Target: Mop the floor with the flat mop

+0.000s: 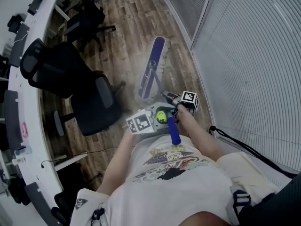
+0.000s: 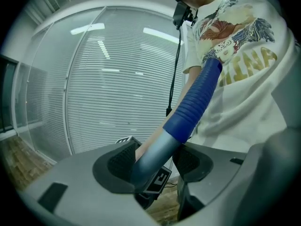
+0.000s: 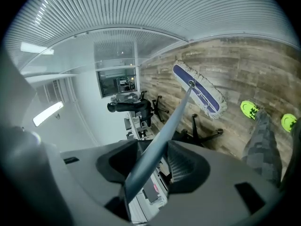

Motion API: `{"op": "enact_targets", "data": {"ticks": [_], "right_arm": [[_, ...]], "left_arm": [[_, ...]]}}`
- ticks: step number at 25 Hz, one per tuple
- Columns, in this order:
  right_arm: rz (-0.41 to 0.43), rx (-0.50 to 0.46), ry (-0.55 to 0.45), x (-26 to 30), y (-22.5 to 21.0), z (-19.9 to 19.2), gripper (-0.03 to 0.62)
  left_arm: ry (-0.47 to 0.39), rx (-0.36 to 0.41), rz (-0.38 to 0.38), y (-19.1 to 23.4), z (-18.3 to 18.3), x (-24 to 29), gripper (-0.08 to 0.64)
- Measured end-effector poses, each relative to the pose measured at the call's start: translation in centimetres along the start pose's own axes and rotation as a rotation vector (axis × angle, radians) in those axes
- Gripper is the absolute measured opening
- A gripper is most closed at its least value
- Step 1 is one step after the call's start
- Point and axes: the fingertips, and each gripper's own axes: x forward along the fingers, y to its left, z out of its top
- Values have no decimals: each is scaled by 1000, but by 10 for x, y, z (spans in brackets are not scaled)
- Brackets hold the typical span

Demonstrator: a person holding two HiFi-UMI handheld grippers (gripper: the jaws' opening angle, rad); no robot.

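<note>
The flat mop's purple head (image 1: 154, 65) lies on the wood floor ahead of me, next to the glass wall. Its grey handle (image 1: 151, 78) slopes back to a blue ribbed grip (image 1: 173, 132) near my waist. My left gripper (image 1: 165, 119) is shut on the grey handle just below the blue grip (image 2: 197, 100), its pads pressing both sides. My right gripper (image 1: 170, 99) is shut on the handle (image 3: 176, 112) a little further down, toward the mop head (image 3: 200, 94). Both grippers sit close together in front of my body.
Two black office chairs (image 1: 91, 105) (image 1: 47, 65) stand left of the mop, beside a long curved white desk (image 1: 21, 140). A glass wall with blinds (image 1: 254, 55) runs along the right. A black cable (image 1: 235, 142) hangs near my right side. My green shoes (image 3: 249, 108) are on the floor.
</note>
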Motion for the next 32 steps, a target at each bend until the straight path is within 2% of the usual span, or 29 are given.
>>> {"op": "enact_targets", "data": {"ticks": [6,11,19,26,32], "right_arm": [[-10,-7,-3,62,17,32,195],[-18,-20,19,90,24,38,195],[-31,-44,41,80,9,19,187],[-68,-85,70,58,-5,3,184],[-66,-83,80,21,-27,-22,184]], "left_arm": [[32,2,2,59,-24,-26,224],[48,5,9,79,-34,-44,225],[54,9,-7,51,-45,-43,230],[61,14,13,20,-46,-33,230],[70,21,20,-26,-45,-16,230]]}}
